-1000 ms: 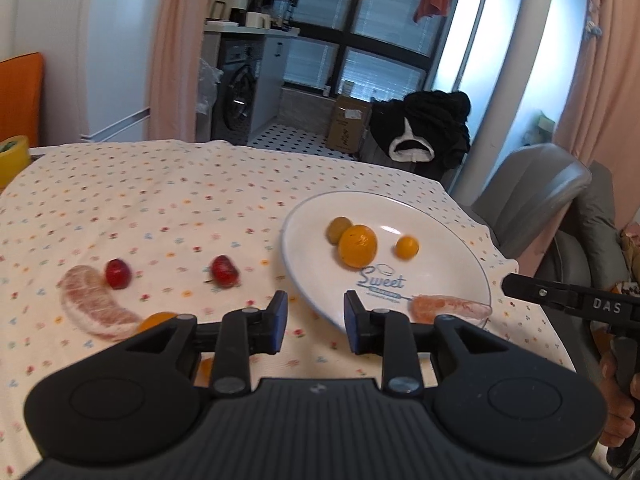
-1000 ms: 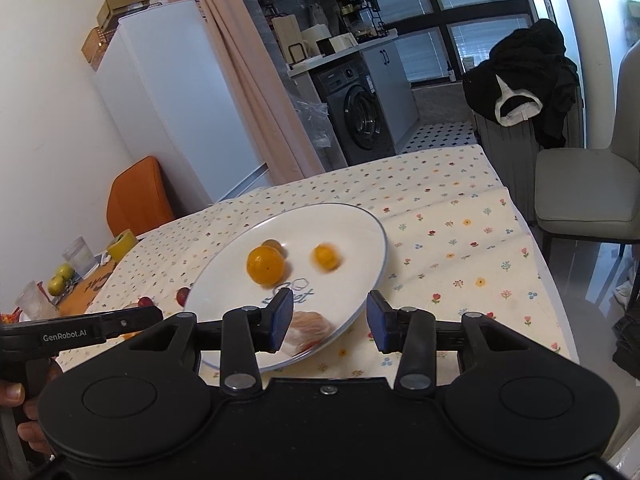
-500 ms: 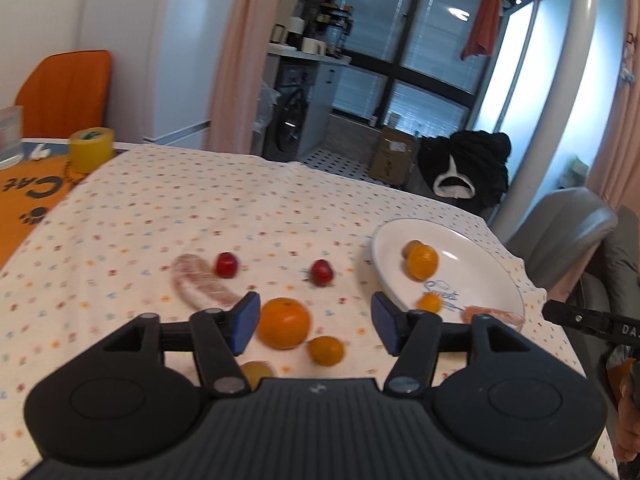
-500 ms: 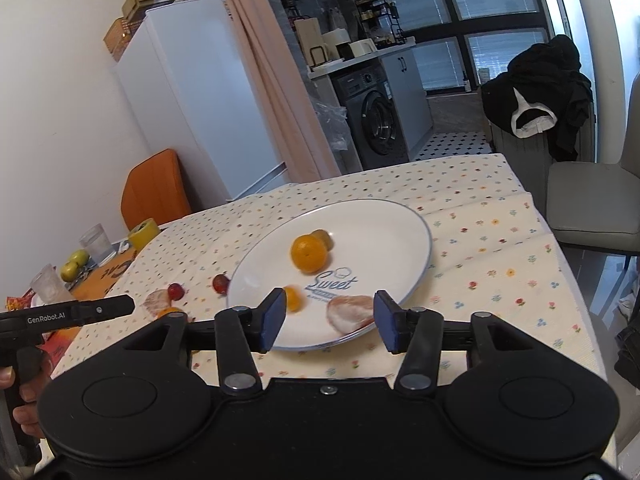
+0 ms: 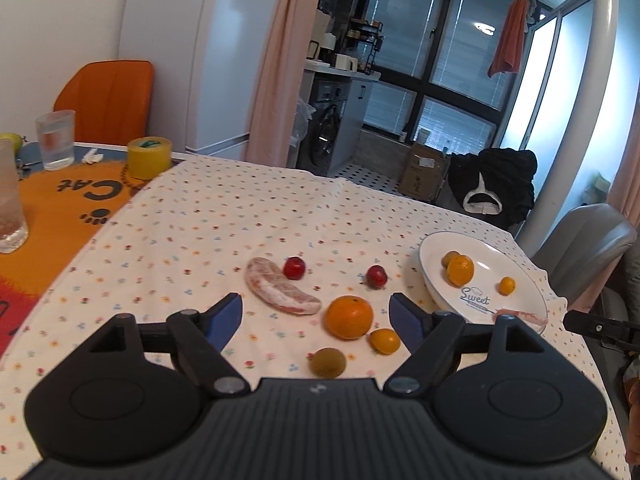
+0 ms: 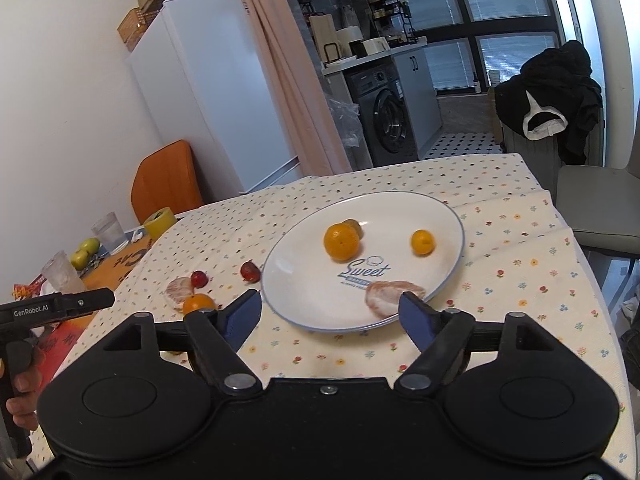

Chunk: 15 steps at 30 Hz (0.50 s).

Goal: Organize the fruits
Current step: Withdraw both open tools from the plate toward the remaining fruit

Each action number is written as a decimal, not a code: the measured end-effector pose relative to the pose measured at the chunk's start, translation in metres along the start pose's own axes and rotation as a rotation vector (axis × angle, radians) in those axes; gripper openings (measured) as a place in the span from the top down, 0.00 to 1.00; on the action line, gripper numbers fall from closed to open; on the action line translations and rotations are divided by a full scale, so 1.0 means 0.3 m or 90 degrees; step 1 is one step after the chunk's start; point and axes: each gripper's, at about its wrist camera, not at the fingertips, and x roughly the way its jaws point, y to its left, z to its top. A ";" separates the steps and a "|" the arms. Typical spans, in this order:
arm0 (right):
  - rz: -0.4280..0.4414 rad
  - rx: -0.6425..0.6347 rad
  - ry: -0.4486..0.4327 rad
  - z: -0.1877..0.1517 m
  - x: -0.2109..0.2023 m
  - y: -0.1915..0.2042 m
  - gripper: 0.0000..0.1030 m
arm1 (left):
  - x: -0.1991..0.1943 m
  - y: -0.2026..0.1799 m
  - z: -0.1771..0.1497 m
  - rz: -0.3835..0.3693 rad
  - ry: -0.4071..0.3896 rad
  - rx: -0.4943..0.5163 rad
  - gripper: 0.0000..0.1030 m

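Both the left gripper (image 5: pixel 315 315) and right gripper (image 6: pixel 330 314) hover with fingers spread and empty, the left lined up over the loose orange (image 5: pixel 348 317) near the counter's edge, presumably bound for the plate (image 5: pixel 524 276).

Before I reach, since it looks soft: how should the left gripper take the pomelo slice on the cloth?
Grip the pomelo slice across its narrow width at the thick middle, descending from above; it lies flat and curved. The left gripper is open.

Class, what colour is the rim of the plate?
Blue, a thin line around the white plate; clearest in the right wrist view.
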 end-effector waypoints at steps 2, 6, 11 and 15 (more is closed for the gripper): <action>0.002 -0.004 0.003 -0.002 -0.001 0.015 0.24 | -0.018 0.014 -0.001 0.002 -0.006 -0.002 0.23; 0.011 -0.015 0.006 -0.007 -0.002 0.048 0.23 | -0.044 0.035 -0.007 0.009 -0.011 -0.003 0.23; 0.025 -0.027 0.011 -0.012 0.000 0.091 0.23 | -0.068 0.061 -0.023 0.009 -0.012 -0.009 0.23; 0.034 -0.036 0.011 -0.017 0.002 0.119 0.23 | -0.079 0.080 -0.031 0.012 -0.008 -0.009 0.23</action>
